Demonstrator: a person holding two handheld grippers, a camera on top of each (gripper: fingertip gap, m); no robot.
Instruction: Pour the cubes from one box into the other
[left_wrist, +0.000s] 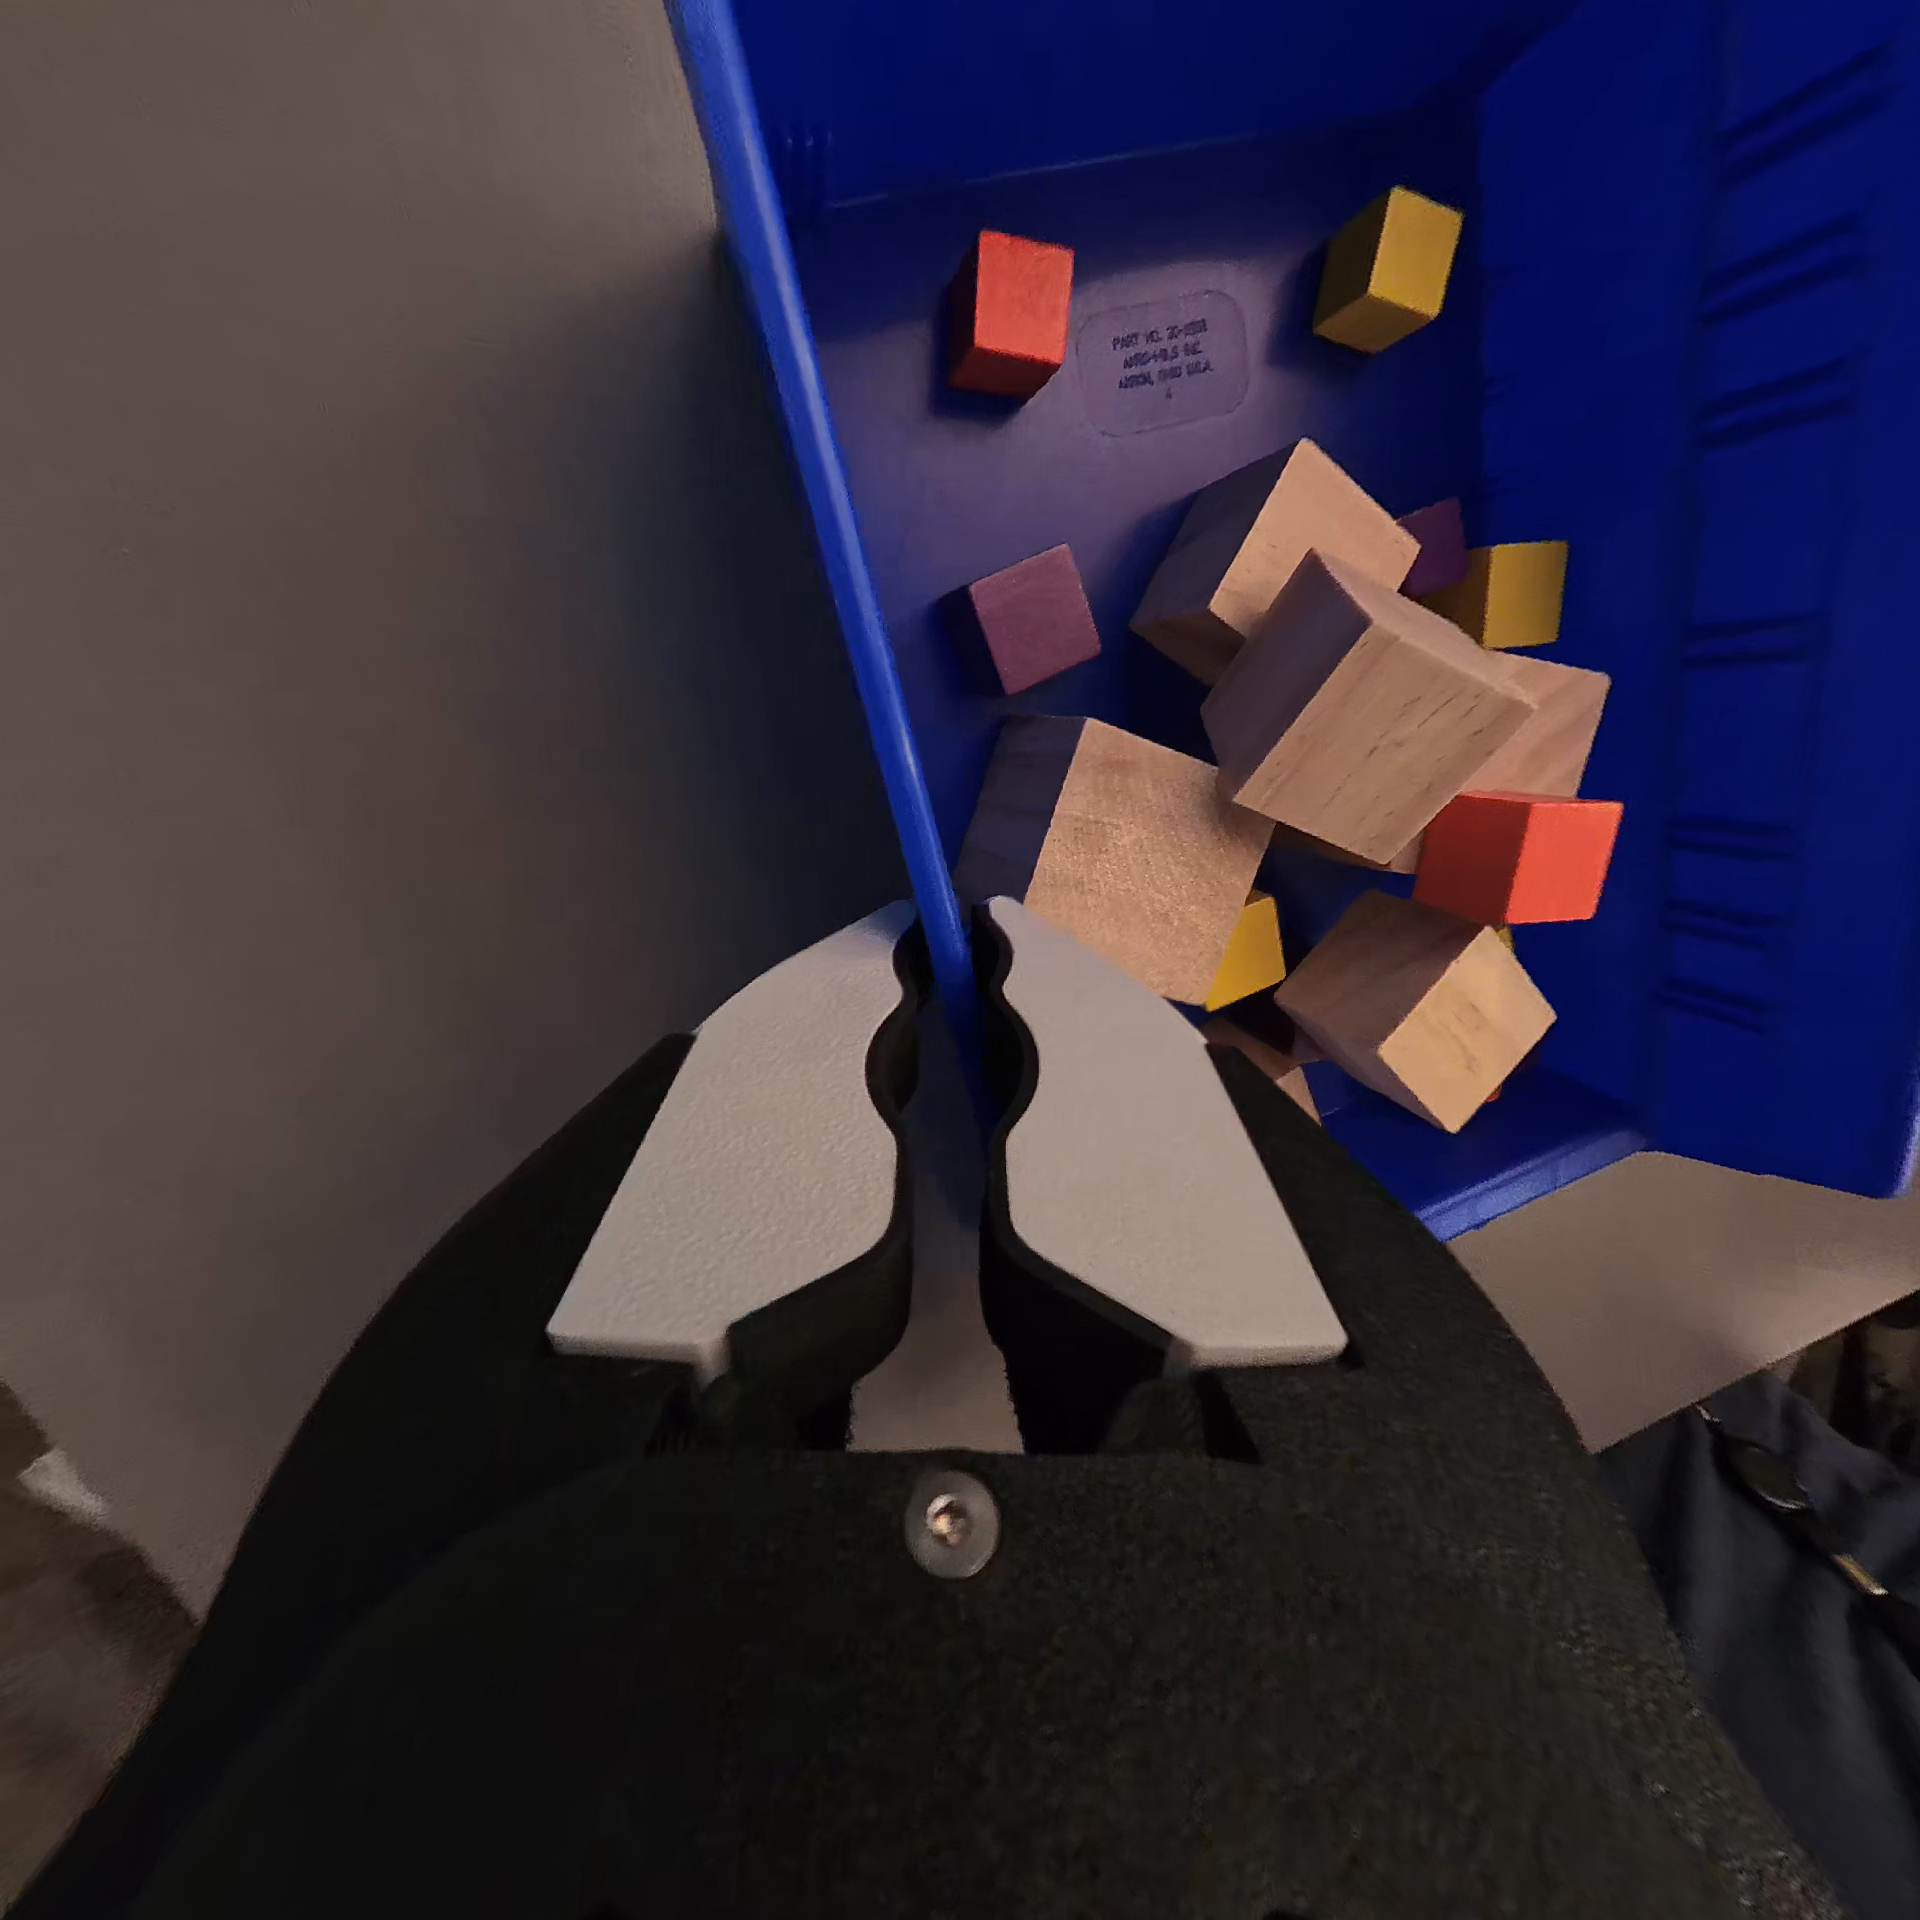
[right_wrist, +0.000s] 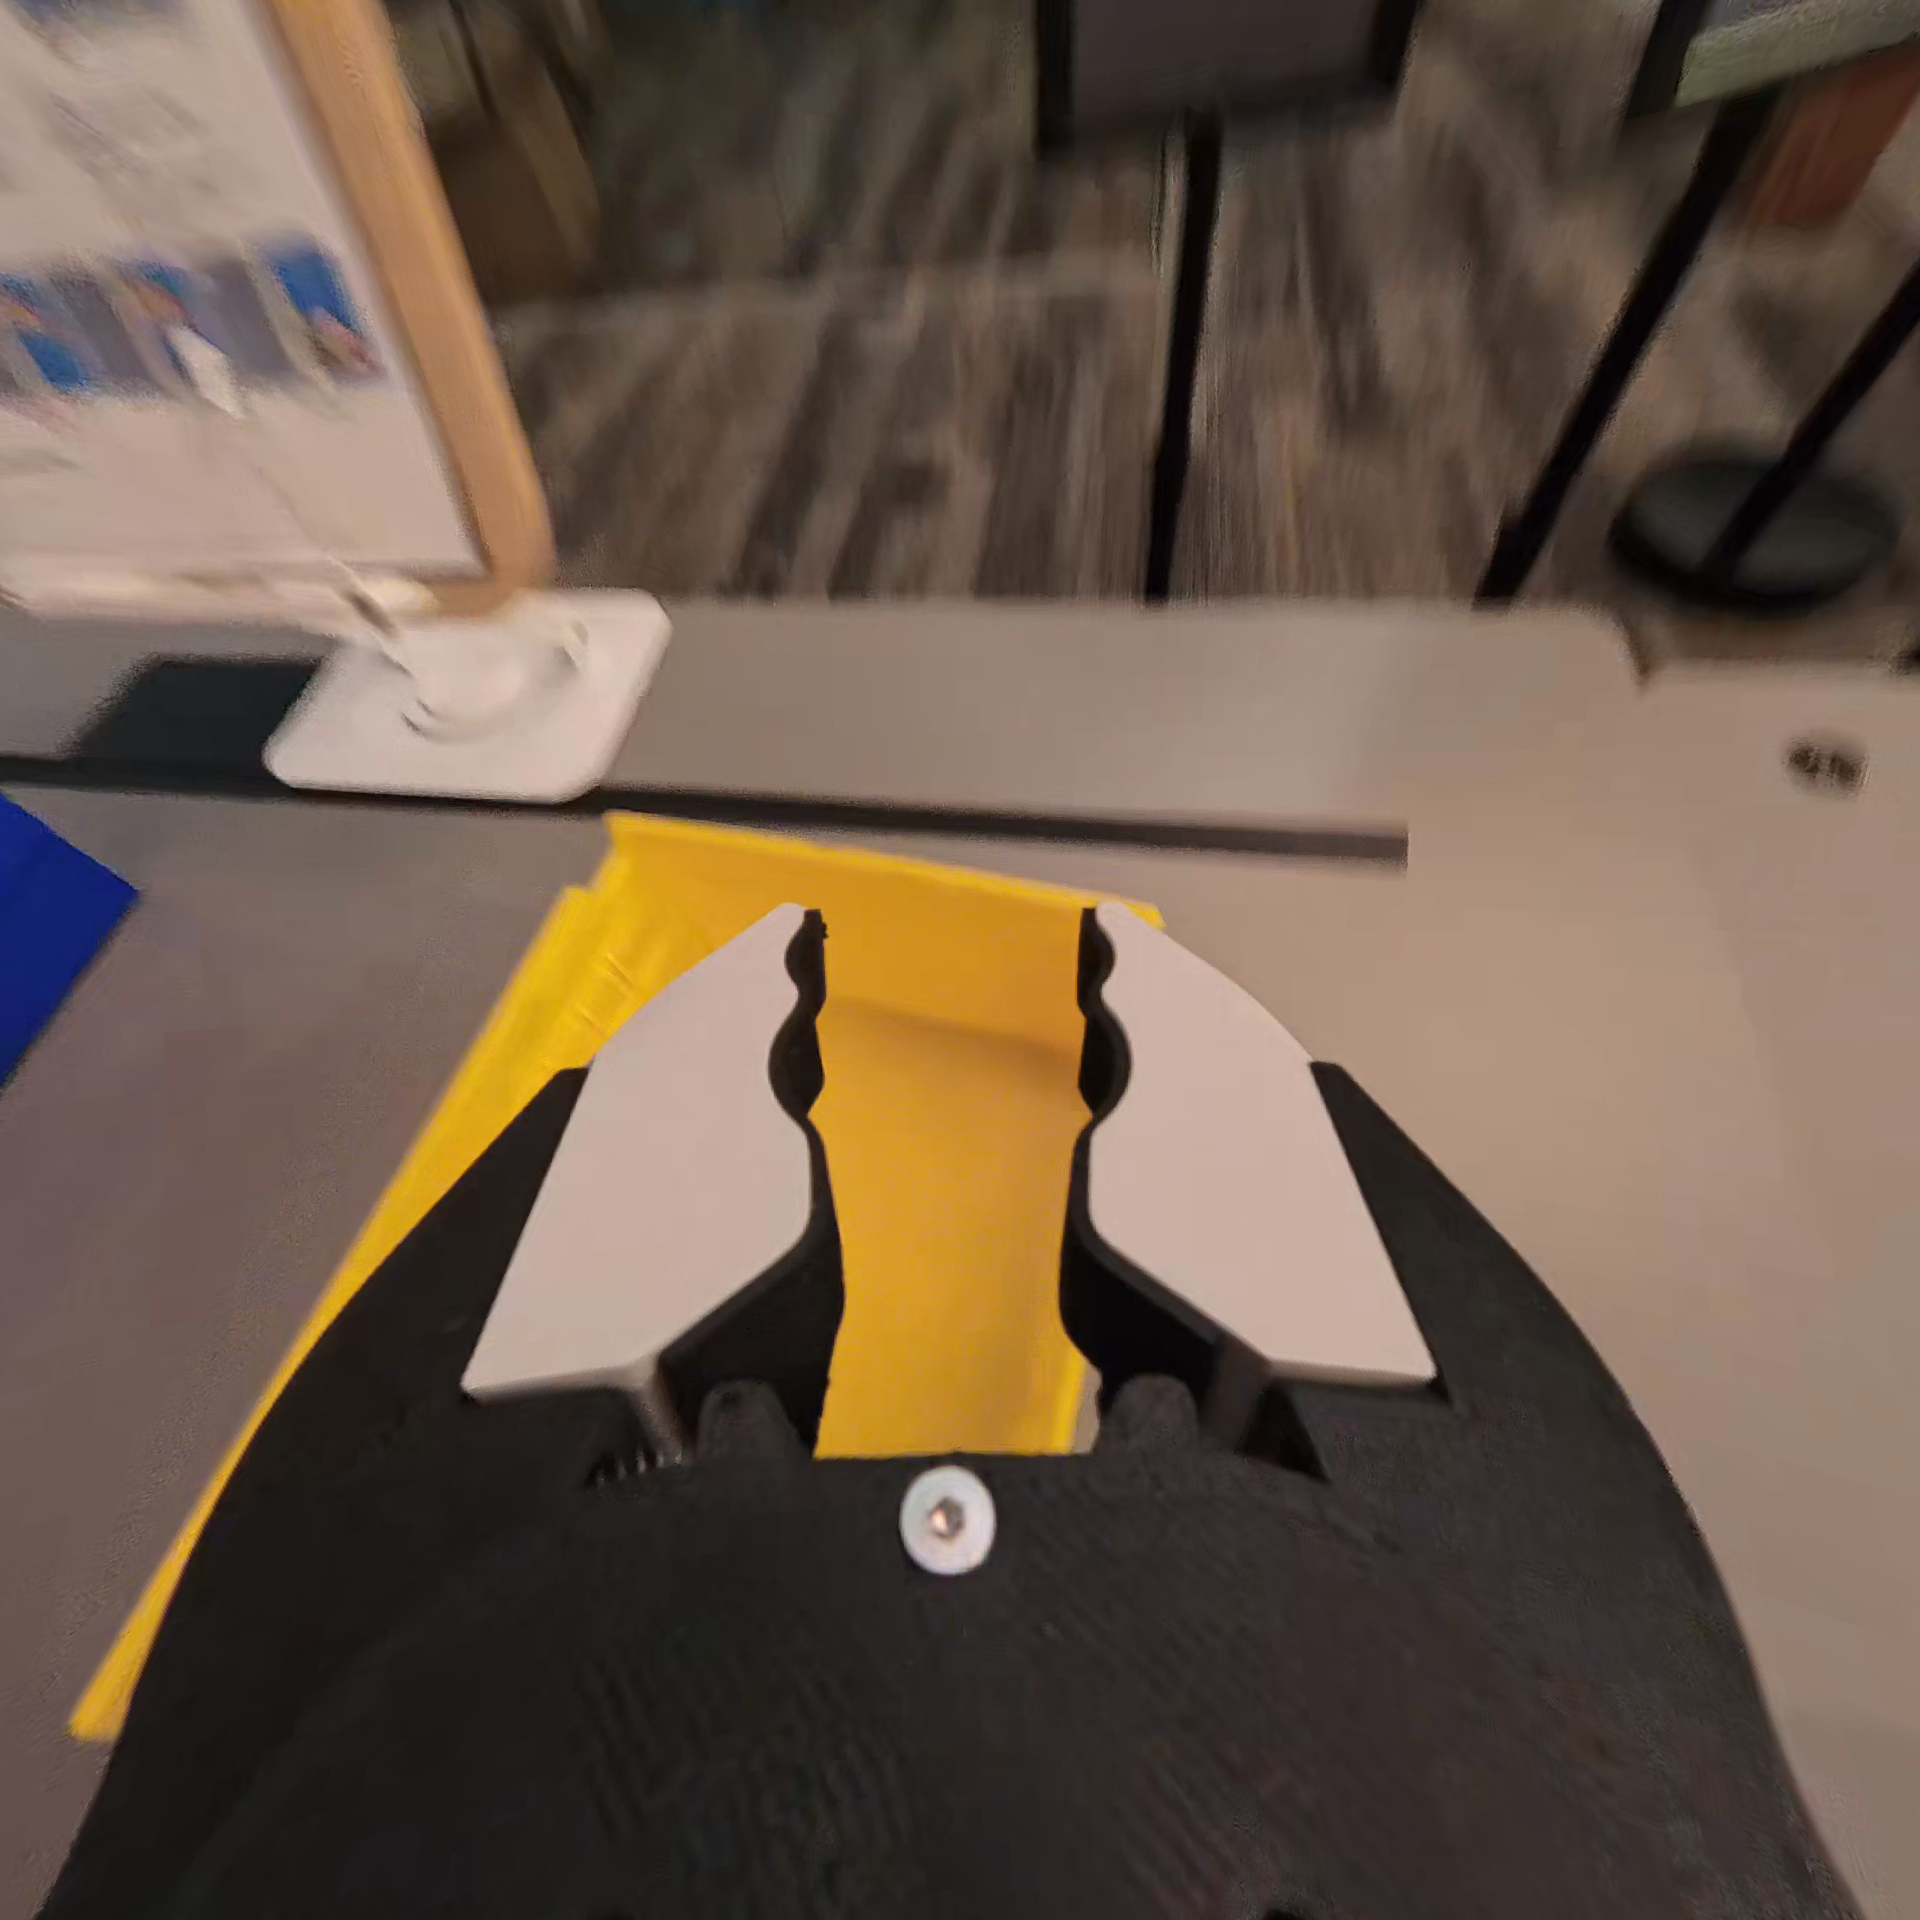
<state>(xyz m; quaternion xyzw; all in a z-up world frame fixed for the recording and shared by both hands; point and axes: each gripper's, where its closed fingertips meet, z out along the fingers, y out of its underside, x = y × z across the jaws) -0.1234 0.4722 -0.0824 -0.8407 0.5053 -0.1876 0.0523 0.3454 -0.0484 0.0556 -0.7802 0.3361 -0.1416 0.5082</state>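
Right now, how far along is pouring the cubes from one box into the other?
Done: the left gripper has its jaws clamped on the blue box wall. In hand: the box looks tilted, with wooden cubes and small coloured cubes tumbling inside it. Left: none shows in the yellow box, where the right gripper hovers with jaws apart.

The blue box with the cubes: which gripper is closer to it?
Left. The left gripper is clamped on the blue box's side wall. The right gripper hangs open over the yellow box instead.
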